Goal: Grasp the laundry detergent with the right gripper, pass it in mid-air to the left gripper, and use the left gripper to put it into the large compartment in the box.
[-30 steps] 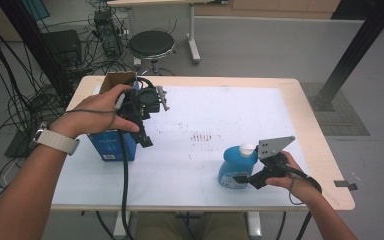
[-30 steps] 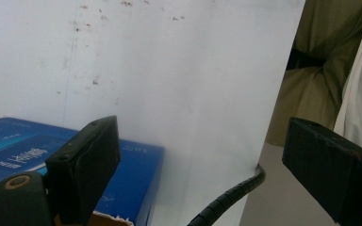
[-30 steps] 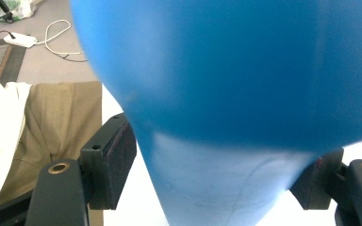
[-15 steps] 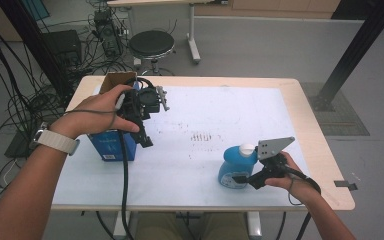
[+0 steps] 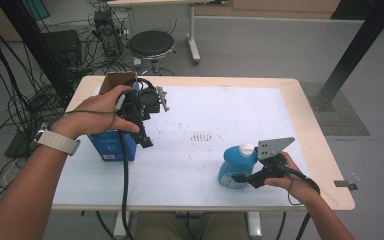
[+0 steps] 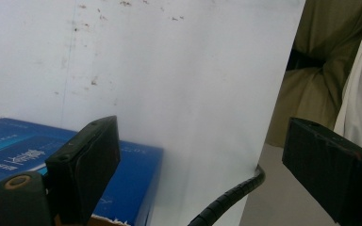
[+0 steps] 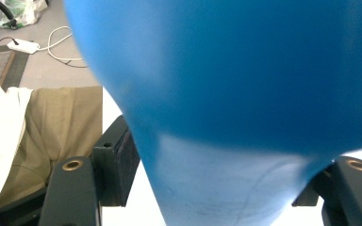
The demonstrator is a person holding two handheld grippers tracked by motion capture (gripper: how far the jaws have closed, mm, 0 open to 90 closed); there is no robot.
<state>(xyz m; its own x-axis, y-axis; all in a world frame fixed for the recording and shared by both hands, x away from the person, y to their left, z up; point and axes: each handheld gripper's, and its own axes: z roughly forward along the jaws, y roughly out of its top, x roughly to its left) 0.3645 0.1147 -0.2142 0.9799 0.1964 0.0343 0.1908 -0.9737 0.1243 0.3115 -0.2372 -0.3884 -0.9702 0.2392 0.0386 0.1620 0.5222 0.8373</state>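
Observation:
A blue bottle [image 5: 234, 167] with a white cap stands upright near the table's front right. My right gripper [image 5: 241, 177] reaches in from its right; its jaws have just been closing, and in the right gripper view the blue bottle [image 7: 226, 94] sits between the pads [image 7: 125, 162], which touch it on both sides. A blue box [image 5: 111, 145] with a brown open flap rests at the table's left. My left gripper [image 5: 143, 134] hovers over the box, pointing down, jaws wide open with nothing between them. In the left gripper view the blue box [image 6: 132, 188] lies behind the left jaw.
The white table top [image 5: 220, 107] carries faint dark marks in the middle. A round stool [image 5: 151, 45] stands beyond the far edge, and cables cover the floor at the left. A black post [image 5: 352, 50] rises at the right.

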